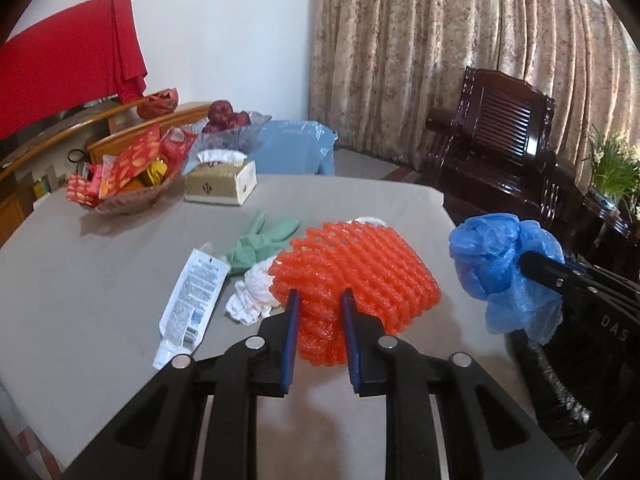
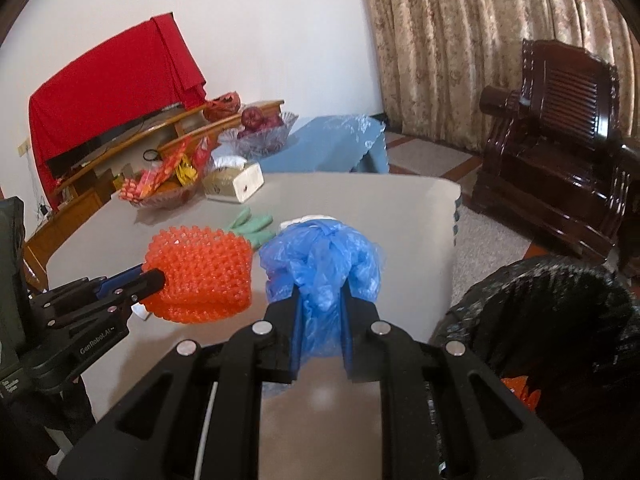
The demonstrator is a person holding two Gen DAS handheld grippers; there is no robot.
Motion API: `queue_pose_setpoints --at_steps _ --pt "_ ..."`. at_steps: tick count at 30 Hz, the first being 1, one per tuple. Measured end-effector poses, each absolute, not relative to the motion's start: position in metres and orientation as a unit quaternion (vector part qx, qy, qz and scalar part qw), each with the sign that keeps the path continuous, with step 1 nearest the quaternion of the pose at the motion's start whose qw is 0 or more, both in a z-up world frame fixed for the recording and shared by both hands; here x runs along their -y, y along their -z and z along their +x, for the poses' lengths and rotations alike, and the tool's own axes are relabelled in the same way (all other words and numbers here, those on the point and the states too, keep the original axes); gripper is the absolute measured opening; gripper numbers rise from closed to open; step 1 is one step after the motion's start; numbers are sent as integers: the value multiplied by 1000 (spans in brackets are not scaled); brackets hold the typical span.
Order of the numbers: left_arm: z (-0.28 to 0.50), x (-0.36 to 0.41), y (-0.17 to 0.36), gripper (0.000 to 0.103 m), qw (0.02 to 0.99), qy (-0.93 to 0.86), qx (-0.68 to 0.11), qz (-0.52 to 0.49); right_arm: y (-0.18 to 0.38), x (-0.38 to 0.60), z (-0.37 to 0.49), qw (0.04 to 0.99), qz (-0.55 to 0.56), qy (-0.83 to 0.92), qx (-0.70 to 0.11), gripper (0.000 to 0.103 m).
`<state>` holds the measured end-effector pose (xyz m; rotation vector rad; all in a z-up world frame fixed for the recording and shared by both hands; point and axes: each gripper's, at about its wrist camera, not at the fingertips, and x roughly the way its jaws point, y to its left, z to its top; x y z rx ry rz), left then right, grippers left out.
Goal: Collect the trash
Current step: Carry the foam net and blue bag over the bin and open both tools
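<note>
My left gripper [image 1: 320,294] is shut on an orange foam fruit net [image 1: 360,272], lifted just above the grey table [image 1: 100,272]. The net [image 2: 200,276] and the left gripper [image 2: 154,278] also show at the left of the right wrist view. My right gripper [image 2: 320,286] is shut on a crumpled blue plastic bag [image 2: 320,252], which hangs in the air at the right of the left wrist view [image 1: 504,268]. On the table lie a white tube [image 1: 188,304], a green glove [image 1: 260,240] and a crumpled white tissue [image 1: 252,296].
A bin lined with a black bag [image 2: 560,320] stands at the table's right edge, with orange foam inside [image 2: 520,394]. At the back of the table are a snack basket [image 1: 124,184], a tissue box [image 1: 220,182] and a glass fruit bowl [image 1: 236,128]. A dark wooden armchair [image 1: 500,136] stands beyond.
</note>
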<state>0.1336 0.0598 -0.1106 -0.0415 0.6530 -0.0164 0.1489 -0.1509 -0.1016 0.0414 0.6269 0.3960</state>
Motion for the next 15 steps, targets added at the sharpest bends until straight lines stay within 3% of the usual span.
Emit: queue_pose_setpoints --at_steps 15 --pt "122 -7 76 21 955 68 -287 -2 65 209 116 951 35 -155 -265 14"
